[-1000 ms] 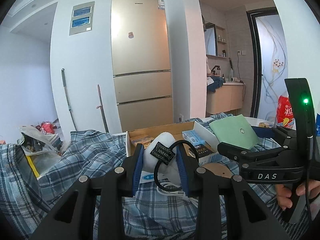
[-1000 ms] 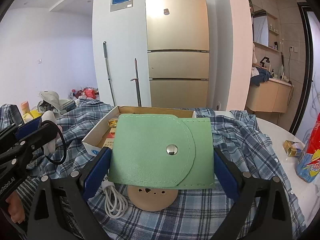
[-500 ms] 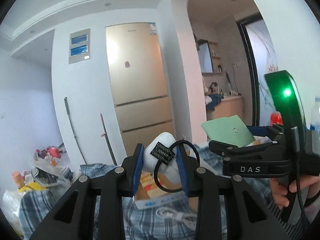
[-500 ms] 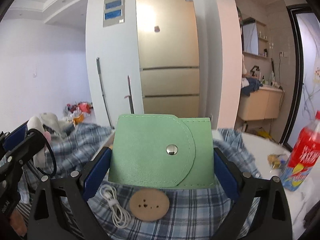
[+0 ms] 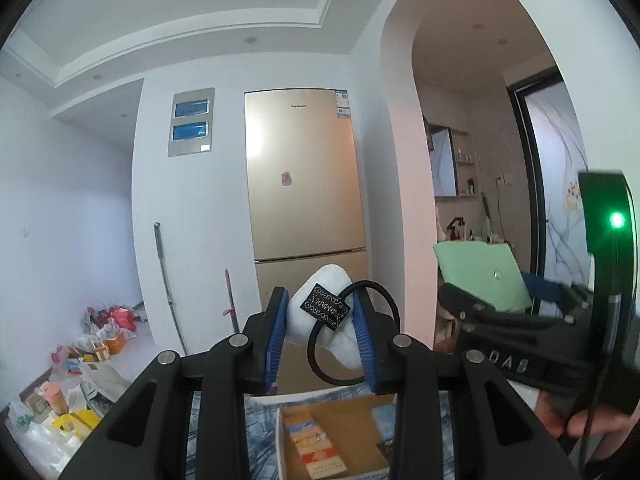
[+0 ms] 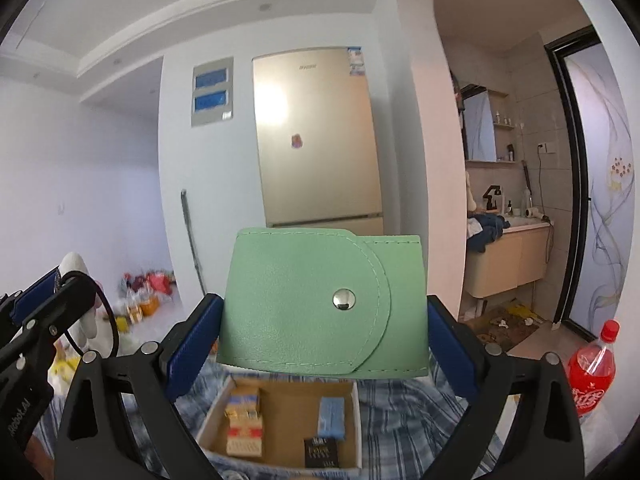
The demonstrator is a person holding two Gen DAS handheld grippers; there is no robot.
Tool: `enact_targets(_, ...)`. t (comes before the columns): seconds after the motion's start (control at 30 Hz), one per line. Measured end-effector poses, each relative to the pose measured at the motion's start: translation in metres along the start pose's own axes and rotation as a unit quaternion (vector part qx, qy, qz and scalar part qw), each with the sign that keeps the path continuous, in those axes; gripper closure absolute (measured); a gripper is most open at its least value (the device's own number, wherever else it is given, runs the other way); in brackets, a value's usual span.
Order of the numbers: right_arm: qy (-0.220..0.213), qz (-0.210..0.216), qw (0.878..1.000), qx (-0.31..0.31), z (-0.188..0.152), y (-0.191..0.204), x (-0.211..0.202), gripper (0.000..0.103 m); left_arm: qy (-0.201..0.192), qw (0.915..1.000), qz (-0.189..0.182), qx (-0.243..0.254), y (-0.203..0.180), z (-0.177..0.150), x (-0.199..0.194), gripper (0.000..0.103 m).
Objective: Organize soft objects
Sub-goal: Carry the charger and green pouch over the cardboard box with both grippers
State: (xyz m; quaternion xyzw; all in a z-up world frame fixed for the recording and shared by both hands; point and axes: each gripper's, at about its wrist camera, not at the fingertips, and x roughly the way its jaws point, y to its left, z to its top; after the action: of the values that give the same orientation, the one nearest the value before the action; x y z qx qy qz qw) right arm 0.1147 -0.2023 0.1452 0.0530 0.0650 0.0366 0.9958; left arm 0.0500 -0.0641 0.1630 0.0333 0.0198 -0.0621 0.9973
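Two grippers are shown lifted well above the desk, each carrying one soft thing. A second earlier both were low, near the plaid cloth; now the fridge (image 5: 306, 176) and ceiling fill most of each view, and the cardboard box (image 6: 280, 424) has dropped to the 6 o'clock edge.

On the left gripper (image 5: 320, 330), the jaws are nearly closed and clamped on a white plush (image 5: 326, 320) with a black tag and a black cord loop; their width is unchanged across the second. On the right gripper (image 6: 324, 332), the jaws are set wide and pressed against the two short edges of a green pouch (image 6: 320, 304), which is held flat with its snap facing the camera. In the left view the pouch is seen at 3 o'clock; in the right view the plush is seen at 9 o'clock.

Both picks appear secure, since neither thing has slipped during the rise. A carry toward the box or another drop place is judged to be next.
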Motion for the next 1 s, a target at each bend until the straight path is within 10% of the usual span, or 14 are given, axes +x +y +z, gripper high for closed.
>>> enact_targets(0.7,0.127,0.015,0.992,-0.019,-0.074,0.005,0.079,0.007,0.151,0.9879,0.023,-0.027,0.025,-0.060,0.099,0.069)
enact_targets(1.0,0.241,0.026,0.969,-0.052,-0.111,0.007,0.115,0.007,0.270,0.9621,0.000,-0.037,0.034,-0.102,0.151,0.069)
